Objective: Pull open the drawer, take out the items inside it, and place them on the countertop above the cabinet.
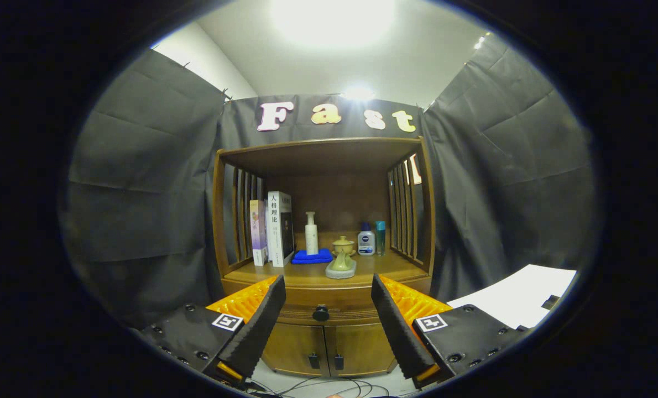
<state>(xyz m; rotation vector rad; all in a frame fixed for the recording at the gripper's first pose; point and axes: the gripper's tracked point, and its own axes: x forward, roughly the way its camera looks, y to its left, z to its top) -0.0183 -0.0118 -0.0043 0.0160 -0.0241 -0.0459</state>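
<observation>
Standing closed below the counter [307,273], the drawer [329,314] hides its contents; books [273,229], bottles and a blue cloth [312,256] sit above; tongs [329,318] spread wide, holding nothing.

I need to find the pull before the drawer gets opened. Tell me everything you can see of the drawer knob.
The knob is small, round and dark, looking like metal or dark plastic. It sits at the middle of the drawer front, a wooden band just under the countertop and above the two cabinet doors. The drawer looks closed. The knob lies beyond the open claw, centred in the gap between its fingers; nothing touches it.
</observation>
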